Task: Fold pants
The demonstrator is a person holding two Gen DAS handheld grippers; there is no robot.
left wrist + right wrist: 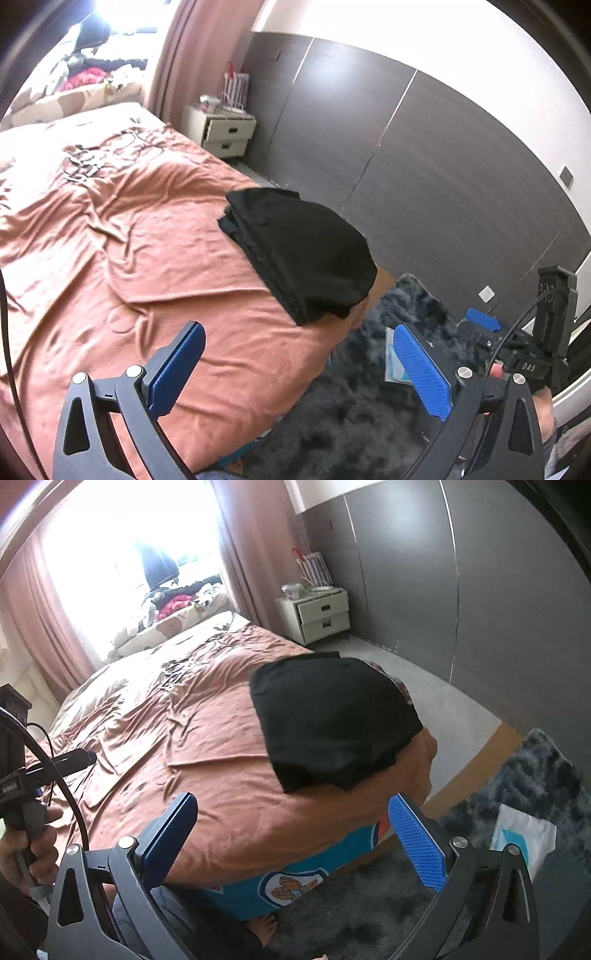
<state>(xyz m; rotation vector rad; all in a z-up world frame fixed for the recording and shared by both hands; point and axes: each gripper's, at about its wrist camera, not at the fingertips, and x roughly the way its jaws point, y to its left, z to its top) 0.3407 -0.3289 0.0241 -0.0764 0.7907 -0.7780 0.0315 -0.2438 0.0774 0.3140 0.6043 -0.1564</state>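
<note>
near the bed's (110, 240) right corner the folded pants (303, 254) lie, my left gripper (299, 373) and right gripper (295, 843) spread wide, empty.

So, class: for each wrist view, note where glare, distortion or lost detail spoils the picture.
Left wrist view: window glares top left, wardrobe lines bow. Right wrist view: window blown out white; black pants show little fold detail.
</note>
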